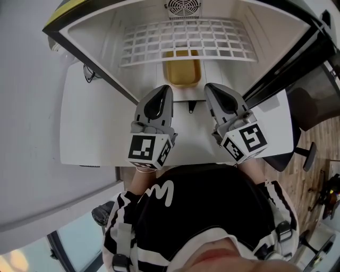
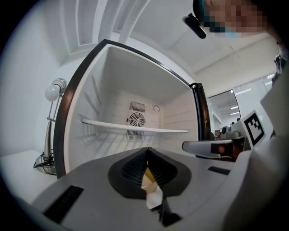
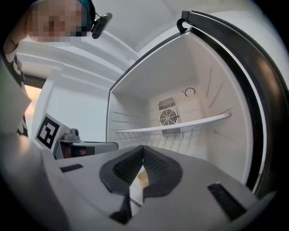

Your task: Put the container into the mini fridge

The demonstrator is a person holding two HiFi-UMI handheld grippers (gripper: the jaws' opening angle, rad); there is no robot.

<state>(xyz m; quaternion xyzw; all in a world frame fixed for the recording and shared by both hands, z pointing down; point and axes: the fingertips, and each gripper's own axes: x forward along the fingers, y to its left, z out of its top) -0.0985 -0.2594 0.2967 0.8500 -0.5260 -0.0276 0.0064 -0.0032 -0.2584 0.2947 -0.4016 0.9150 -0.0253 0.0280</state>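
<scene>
1. Two grippers sit side by side in the lower middle of the head view. They are just outside the open mini fridge [image 1: 106, 48], and both point into it.
2. The left gripper [image 1: 164, 89], left of centre, has its jaws pressed together tip to tip, with nothing clamped between them.
3. The right gripper [image 1: 210, 87], right of centre, is closed in the same way and holds nothing.
4. The container [image 1: 182, 71], a yellow-amber tub, rests on the fridge floor in the upper centre of the head view. It lies beneath the white wire shelf [image 1: 186, 40], just beyond the two gripper tips and between them, and neither gripper holds it.
5. A round fan grille [image 1: 183, 7] sits in the back wall at top centre.
6. The fridge stands on a white table [image 1: 90, 127].
7. At the left edge of the left gripper view, a lamp [image 2: 53, 92] with a round bulb stands beside the fridge.
</scene>
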